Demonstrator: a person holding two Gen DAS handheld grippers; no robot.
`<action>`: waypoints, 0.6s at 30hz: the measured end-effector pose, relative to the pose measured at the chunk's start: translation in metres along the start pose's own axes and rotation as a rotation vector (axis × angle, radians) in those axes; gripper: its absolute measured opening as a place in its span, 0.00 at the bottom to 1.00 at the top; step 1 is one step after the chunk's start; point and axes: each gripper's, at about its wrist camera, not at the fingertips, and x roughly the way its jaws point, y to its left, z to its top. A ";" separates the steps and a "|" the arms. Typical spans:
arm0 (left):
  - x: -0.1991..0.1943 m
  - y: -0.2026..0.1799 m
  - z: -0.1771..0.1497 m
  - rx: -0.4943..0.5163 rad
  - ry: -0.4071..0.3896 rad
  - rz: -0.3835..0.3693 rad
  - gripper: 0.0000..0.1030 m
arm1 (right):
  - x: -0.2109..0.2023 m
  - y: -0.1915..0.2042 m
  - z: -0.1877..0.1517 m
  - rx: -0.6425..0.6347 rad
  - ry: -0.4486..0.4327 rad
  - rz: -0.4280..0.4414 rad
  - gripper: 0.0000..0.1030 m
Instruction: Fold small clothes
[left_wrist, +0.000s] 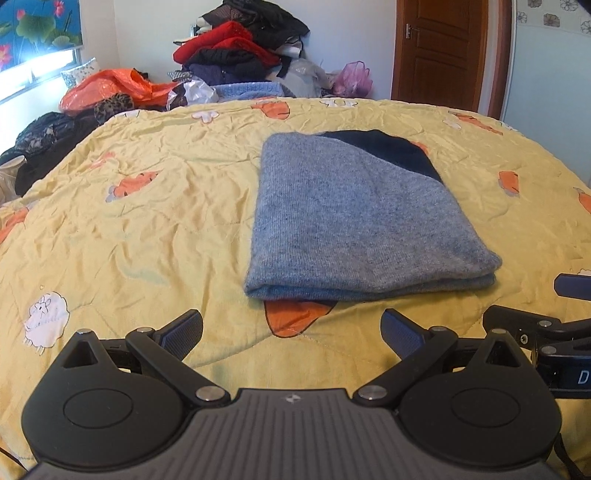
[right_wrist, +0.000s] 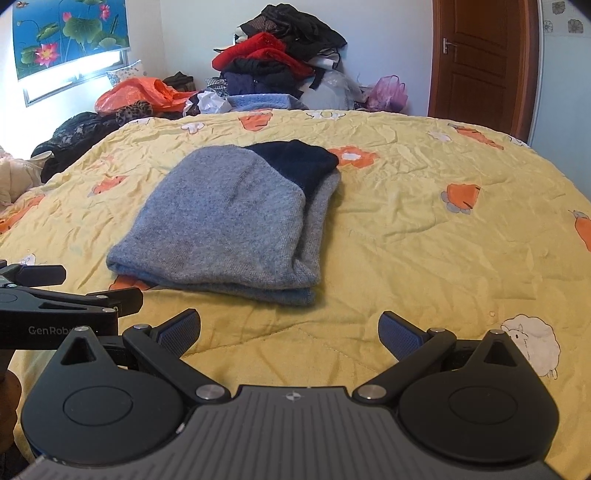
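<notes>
A folded grey knit sweater (left_wrist: 351, 218) with a navy panel lies on a yellow carrot-print quilt (left_wrist: 147, 206), ahead of both grippers and apart from them. The left gripper (left_wrist: 291, 332) and right gripper (right_wrist: 290, 332) hover side by side, jaws spread wide, holding nothing.

Bright window (left_wrist: 40, 66) glare, sharp focus, fisheye-curved edges
</notes>
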 end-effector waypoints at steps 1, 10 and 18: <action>0.001 0.000 0.000 -0.002 0.004 -0.003 1.00 | 0.001 0.000 0.001 0.001 0.001 0.003 1.00; -0.006 0.008 0.007 -0.034 -0.051 -0.010 1.00 | 0.011 -0.013 0.010 0.070 0.018 0.031 1.00; 0.016 0.064 0.044 -0.039 -0.060 0.013 1.00 | 0.029 -0.062 0.039 0.168 -0.073 -0.014 1.00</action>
